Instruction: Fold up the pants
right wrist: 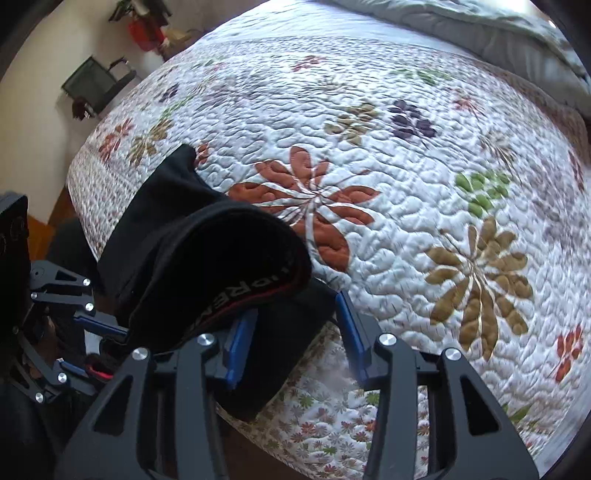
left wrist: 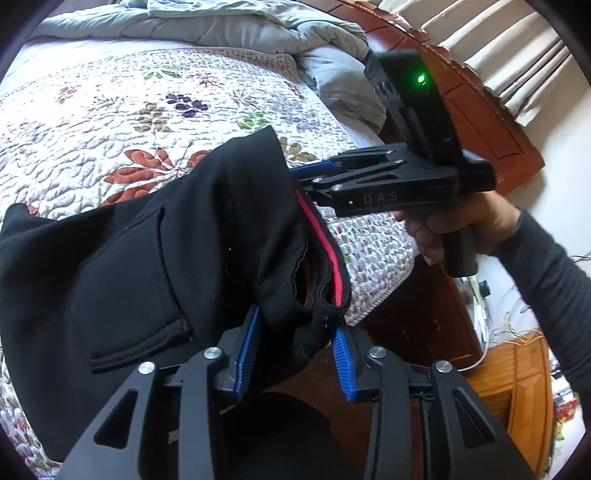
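Bedroom; bed (right wrist: 406, 155) under a white quilt with stitched flowers, grey duvet (left wrist: 229, 22) bunched at the far end, wooden headboard behind.

Pants (left wrist: 147, 266), black with a red stripe inside the waistband, lie at the near edge of the bed, waistband end lifted toward the person, the rest trailing left across the quilt.

Left gripper (left wrist: 293, 354): fingers part-open, blue pads either side of a bunched fold of waistband; pads do not look pressed tight. Grip loose at best.

Right gripper (right wrist: 291, 332): fingers part-open too, black cloth lying between them against the left pad, right pad standing clear. In the left view it comes in from the right, tips at the waistband's far corner.

Both hands sit at the waistband, one per corner. Long axis of the pants runs away leftward from both, so the fold likely carries that way.
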The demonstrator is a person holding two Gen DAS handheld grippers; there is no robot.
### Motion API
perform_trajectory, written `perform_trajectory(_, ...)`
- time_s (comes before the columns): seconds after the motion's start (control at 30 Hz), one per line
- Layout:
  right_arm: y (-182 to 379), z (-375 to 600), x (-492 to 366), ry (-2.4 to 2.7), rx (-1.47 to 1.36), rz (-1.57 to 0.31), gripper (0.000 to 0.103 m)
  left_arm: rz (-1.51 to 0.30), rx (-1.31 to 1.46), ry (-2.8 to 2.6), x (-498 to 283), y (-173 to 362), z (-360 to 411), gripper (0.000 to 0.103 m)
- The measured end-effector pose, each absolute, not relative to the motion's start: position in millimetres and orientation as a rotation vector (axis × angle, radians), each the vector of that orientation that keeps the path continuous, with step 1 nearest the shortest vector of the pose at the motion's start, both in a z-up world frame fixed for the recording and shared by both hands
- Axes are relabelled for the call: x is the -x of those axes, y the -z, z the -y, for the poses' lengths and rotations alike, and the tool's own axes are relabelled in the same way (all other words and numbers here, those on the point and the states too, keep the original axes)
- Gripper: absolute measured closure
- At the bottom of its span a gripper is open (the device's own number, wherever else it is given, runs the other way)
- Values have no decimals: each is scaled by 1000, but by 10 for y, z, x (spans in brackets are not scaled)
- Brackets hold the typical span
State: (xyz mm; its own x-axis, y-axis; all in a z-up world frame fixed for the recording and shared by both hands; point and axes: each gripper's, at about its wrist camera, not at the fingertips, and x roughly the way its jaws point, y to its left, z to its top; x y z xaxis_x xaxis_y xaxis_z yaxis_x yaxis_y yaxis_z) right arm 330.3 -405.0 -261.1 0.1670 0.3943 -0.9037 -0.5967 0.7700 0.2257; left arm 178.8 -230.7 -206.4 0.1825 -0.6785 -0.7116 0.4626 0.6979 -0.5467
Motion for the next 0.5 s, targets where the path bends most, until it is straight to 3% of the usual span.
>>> perform_trajectory(0.07,2635,4177,-3319,-668,132,-1225,58,-1107,251,857,-1762,1999,2270,63)
perform_trajectory(0.1,2658,4248,-3330,-643,91,-1238,54,-1094,258,870,-1748,1964,2252,56)
perform_trajectory(0.13,2693,4337,-3333,-615,34,-1253,50,-1077,262,883,-1733,1921,2228,48)
perform_trajectory(0.2,2720,4511,-3316,-553,-67,-1253,35,-1039,271,914,-1693,1835,2146,44)
perform_trajectory(0.33,2776,4868,-3201,-472,-301,-1233,26,-1015,276,882,-1730,1819,1898,37)
perform_trajectory(0.5,2902,4833,-2995,-575,-546,-1193,19,-1028,352,724,-2050,2034,1402,37)
